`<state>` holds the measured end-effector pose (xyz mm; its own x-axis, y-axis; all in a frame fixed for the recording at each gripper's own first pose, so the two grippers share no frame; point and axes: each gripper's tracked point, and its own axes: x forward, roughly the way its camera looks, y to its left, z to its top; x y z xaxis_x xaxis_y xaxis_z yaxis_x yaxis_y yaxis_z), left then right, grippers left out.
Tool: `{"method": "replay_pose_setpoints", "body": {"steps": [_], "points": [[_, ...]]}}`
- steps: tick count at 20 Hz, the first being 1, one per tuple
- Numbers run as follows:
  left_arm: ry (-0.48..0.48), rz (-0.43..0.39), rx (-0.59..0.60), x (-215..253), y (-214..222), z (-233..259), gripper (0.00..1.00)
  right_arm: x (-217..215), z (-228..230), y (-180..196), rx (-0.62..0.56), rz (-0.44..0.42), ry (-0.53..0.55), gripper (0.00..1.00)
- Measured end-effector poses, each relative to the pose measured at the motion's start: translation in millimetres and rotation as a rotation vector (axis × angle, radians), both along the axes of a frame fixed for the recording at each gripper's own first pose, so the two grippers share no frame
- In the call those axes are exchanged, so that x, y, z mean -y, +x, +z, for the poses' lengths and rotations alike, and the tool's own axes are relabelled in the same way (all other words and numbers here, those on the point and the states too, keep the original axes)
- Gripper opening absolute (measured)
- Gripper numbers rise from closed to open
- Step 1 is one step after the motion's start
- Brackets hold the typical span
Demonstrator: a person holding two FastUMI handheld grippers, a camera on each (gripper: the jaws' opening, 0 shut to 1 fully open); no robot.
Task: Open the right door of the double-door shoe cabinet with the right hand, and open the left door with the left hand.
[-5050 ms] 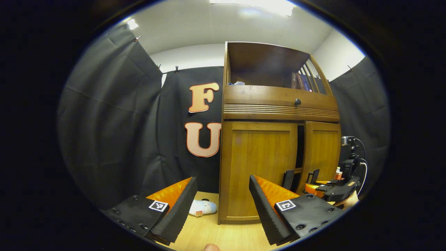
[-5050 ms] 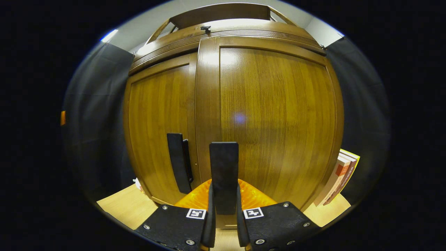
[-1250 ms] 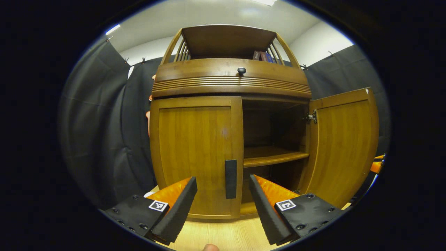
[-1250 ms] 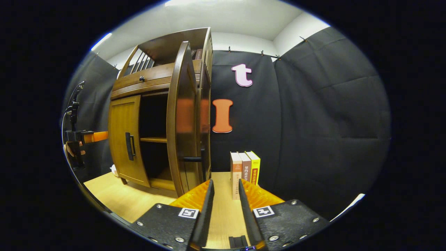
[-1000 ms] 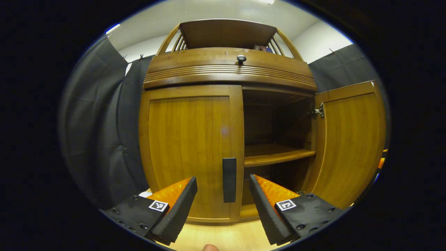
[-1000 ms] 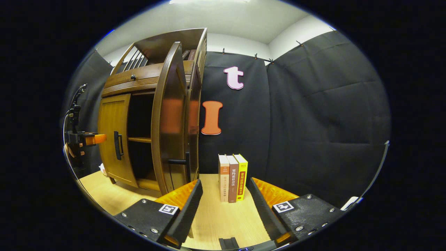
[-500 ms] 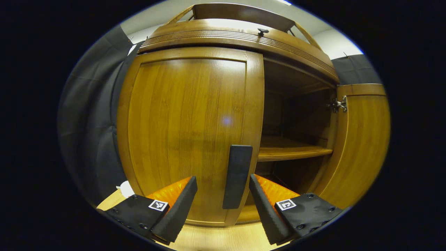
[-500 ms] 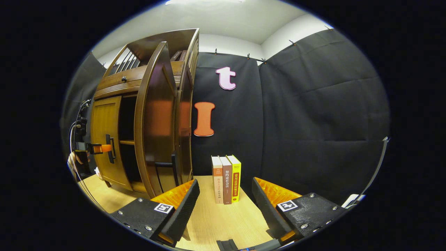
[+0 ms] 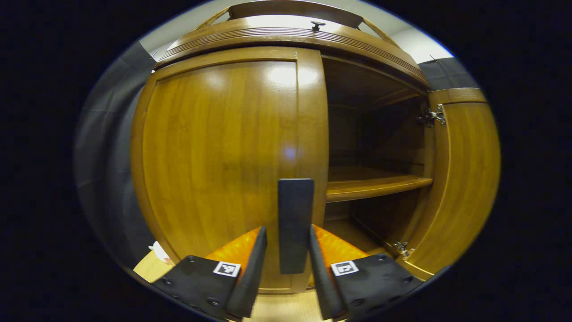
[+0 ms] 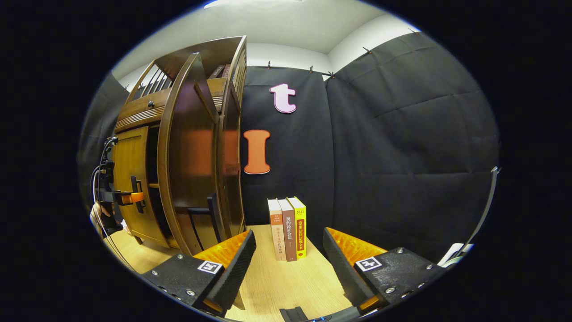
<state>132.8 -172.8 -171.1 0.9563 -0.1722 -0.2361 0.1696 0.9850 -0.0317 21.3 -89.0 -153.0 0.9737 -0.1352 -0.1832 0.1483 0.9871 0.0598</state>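
Note:
The wooden shoe cabinet (image 9: 286,36) has its left door (image 9: 223,147) closed. My left gripper (image 9: 288,237) straddles that door's dark upright handle (image 9: 295,214), jaws narrowed but with a slim gap on each side, so it counts as open. The right door (image 9: 464,179) stands swung wide, showing an inner shelf (image 9: 375,183). In the right gripper view the right door (image 10: 187,152) is seen almost edge-on with its handle (image 10: 210,214). My right gripper (image 10: 288,250) is open and holds nothing, in front of that door and to its right. Farther left, the left gripper (image 10: 129,197) sits at the left door's handle (image 10: 136,194).
Three upright books (image 10: 288,228) stand on the light wooden floor (image 10: 277,281) against the black cloth wall, right of the cabinet. A small white object (image 9: 158,248) lies by the cabinet's lower left corner. A hand (image 10: 96,214) holds the left gripper.
The right door was pulled wide and released, and my right gripper opened and backed away. My left gripper moved up to the left door's handle and narrowed its jaws around it.

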Motion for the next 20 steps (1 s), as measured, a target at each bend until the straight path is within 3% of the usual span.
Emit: {"method": "replay_pose_setpoints", "body": {"steps": [1, 2, 4, 8, 13, 15, 16, 20], "points": [[0.022, -0.004, 0.001, -0.9, 1.8, -3.6, 0.41, -0.1, -1.4, -0.7, -0.002, 0.001, 0.001, 0.97], [0.041, -0.008, 0.004, -2.3, 1.2, -4.0, 0.39, -0.5, -1.9, -2.3, -0.004, 0.001, 0.002, 0.88], [0.057, -0.024, 0.007, -0.2, -0.4, -4.3, 0.43, -1.9, -2.8, -4.1, -0.008, 0.004, 0.000, 0.97], [0.016, -0.031, 0.002, -1.4, -9.8, -3.0, 0.32, -5.0, 3.5, -10.2, 0.000, 0.006, -0.003, 0.88], [-0.004, -0.062, 0.001, -6.2, -35.1, 3.0, 0.32, -10.3, 13.0, -17.5, 0.016, 0.007, -0.017, 0.97], [-0.010, -0.075, 0.000, -10.0, -46.5, 5.2, 0.33, -14.5, 17.7, -20.9, 0.022, 0.011, -0.020, 0.88], [-0.012, -0.080, 0.000, -9.9, -48.1, 5.7, 0.32, -16.2, 19.6, -21.8, 0.027, 0.013, -0.021, 0.97], [-0.010, -0.101, -0.001, -23.7, -76.0, 10.8, 0.32, -27.9, 30.6, -28.3, 0.046, 0.022, -0.024, 0.97]]}}
